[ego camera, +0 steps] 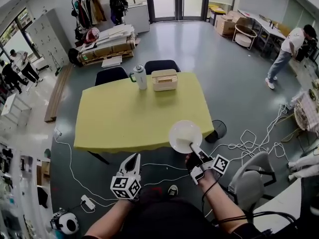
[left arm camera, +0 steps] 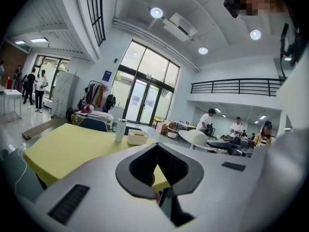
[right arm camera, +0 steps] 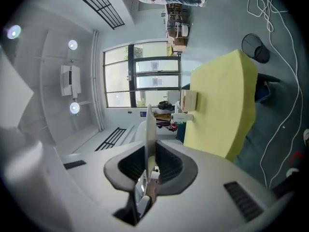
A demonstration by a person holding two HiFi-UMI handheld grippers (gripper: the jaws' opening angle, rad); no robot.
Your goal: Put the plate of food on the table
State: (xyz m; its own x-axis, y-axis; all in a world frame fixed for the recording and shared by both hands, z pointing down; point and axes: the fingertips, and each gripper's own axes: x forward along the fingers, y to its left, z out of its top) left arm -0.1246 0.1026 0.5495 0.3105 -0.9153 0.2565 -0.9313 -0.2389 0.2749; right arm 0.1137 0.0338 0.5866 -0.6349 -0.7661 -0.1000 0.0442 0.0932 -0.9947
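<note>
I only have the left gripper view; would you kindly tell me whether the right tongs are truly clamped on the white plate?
Observer: Yes; the right gripper view shows the right gripper with its tongs shut on the plate rim.
Operator: Thanks. Where is it, seen from above?
Observer: From the head view, it overlaps the near right corner of the yellow table.
Operator: Any food on it?
Observer: None visible from above; its top looks bare white.

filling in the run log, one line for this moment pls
right gripper: shut on plate rim | plate: over table near right corner | left gripper: shut, empty
</note>
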